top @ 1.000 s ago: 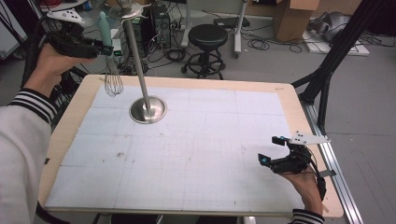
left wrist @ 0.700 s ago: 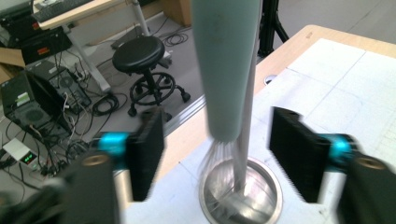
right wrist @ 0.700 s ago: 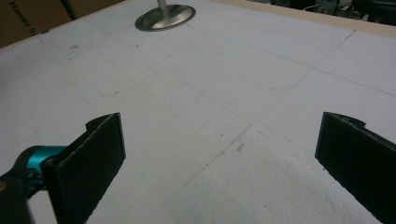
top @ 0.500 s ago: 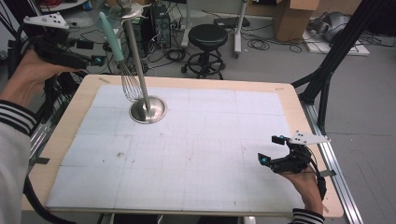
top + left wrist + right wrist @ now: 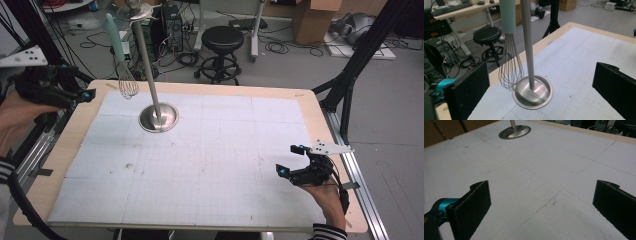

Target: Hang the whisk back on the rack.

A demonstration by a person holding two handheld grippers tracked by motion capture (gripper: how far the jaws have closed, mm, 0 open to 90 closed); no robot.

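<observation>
The right tool (image 5: 291, 161) rests at 4 o'clock on the tabletop (image 5: 310, 107), jaws spread and empty, well apart from the work. At 10 o'clock the left tool (image 5: 86, 95) sits off the edge; its jaws have just been opening and now stand wide with nothing between them. Beyond it the whisk (image 5: 125, 75) hangs free from the top of the stand (image 5: 158, 116), wires just beside the pole, seemingly hung there. Stool (image 5: 222, 37) and cables lie farther off; nothing blocks either tool.
</observation>
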